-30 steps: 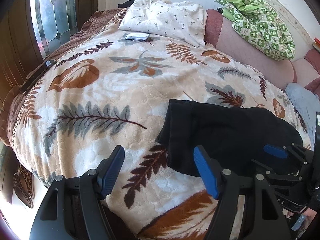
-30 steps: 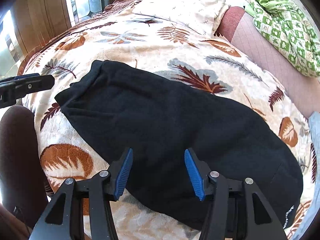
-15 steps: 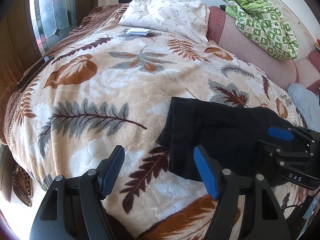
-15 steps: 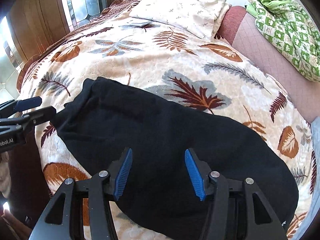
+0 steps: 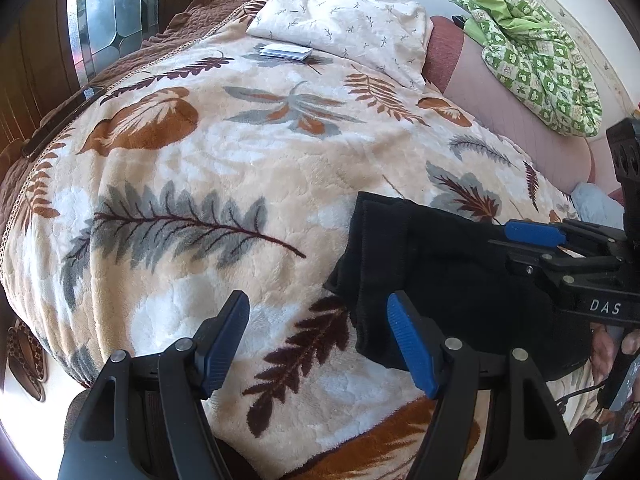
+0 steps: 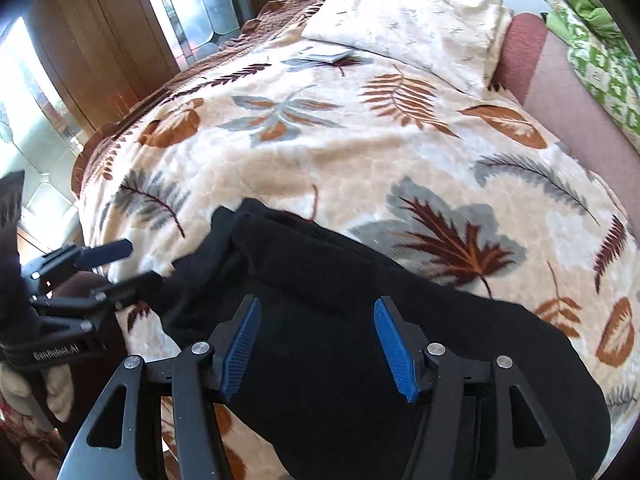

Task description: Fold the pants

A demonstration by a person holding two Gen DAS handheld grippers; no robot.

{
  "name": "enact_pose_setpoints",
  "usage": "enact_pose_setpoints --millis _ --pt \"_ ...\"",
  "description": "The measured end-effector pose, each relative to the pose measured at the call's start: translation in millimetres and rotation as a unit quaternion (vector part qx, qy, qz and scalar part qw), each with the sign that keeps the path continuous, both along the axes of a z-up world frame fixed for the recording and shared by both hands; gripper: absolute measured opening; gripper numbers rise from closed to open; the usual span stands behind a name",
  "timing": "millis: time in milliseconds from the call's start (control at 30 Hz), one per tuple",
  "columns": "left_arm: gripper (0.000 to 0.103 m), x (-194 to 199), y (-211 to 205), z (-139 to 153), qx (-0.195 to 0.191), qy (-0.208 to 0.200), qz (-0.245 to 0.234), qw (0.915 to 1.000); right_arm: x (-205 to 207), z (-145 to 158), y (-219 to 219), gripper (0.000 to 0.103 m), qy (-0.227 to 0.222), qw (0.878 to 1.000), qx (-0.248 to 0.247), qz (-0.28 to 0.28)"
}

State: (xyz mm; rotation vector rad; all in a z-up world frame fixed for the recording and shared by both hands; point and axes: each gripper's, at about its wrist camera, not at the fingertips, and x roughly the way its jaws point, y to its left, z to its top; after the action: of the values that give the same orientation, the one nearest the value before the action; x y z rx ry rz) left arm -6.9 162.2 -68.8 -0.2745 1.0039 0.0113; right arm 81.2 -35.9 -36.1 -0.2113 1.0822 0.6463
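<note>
Black pants [image 6: 352, 320] lie on the leaf-patterned blanket [image 6: 340, 152] near the bed's front edge; they also show in the left wrist view [image 5: 432, 276]. Their left end is a bunched, partly folded edge [image 5: 360, 264]. My left gripper [image 5: 318, 340] is open and empty, over the blanket just left of that edge; it shows in the right wrist view [image 6: 116, 264] too. My right gripper [image 6: 318, 344] is open and empty, low over the middle of the pants, and appears from the side in the left wrist view [image 5: 532, 236].
A white patterned pillow [image 5: 352, 28] and a small white booklet [image 5: 285, 51] lie at the far end of the bed. A green checked cloth [image 5: 536, 64] rests on the pink headboard side at right. A dark wooden wall with a glass window [image 5: 100, 8] runs along the left.
Both grippers have moved forward and closer together over the pants' left end. The right gripper now reaches further left over the cloth. Both stay open.
</note>
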Motion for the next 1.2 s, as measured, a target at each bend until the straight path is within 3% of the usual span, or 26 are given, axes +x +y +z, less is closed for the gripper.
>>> enact_pose_setpoints --millis 300,400,667,867,1000,1033,1133,1200 --pt "0.071 2.9 6.0 -12.3 -0.042 0.003 -0.001 0.9991 22.8 -0.7 34.5 0.066 0.015 0.999 0.003 0.049" --pt "0.071 0.6 7.5 -16.3 -0.076 -0.008 -0.009 0.9971 28.2 -2.6 42.9 0.066 0.018 0.997 -0.001 0.069" --pt "0.071 -2.5 7.9 -17.5 -0.108 -0.037 -0.021 0.9932 41.1 -17.5 75.4 0.066 0.048 0.991 -0.005 0.128" --pt "0.071 -4.8 13.4 -16.8 -0.117 -0.048 -0.020 0.9917 49.5 -37.1 108.2 0.068 0.053 0.984 -0.039 0.165" --pt "0.071 -2.8 14.8 -18.5 -0.118 -0.044 -0.019 0.9918 40.6 -49.5 127.7 0.068 0.025 0.977 -0.082 0.197" --pt "0.071 -1.5 15.2 -18.9 -0.117 -0.042 -0.018 0.9921 38.6 -51.0 129.6 0.067 0.021 0.976 -0.086 0.199" --pt "0.071 0.2 17.1 -16.8 -0.119 -0.044 -0.018 0.9918 38.5 -47.9 127.3 0.034 0.028 0.977 -0.078 0.198" --pt "0.071 1.5 17.2 -14.5 -0.114 -0.046 -0.021 0.9922 37.8 -43.4 122.0 0.028 0.029 0.978 -0.073 0.195"
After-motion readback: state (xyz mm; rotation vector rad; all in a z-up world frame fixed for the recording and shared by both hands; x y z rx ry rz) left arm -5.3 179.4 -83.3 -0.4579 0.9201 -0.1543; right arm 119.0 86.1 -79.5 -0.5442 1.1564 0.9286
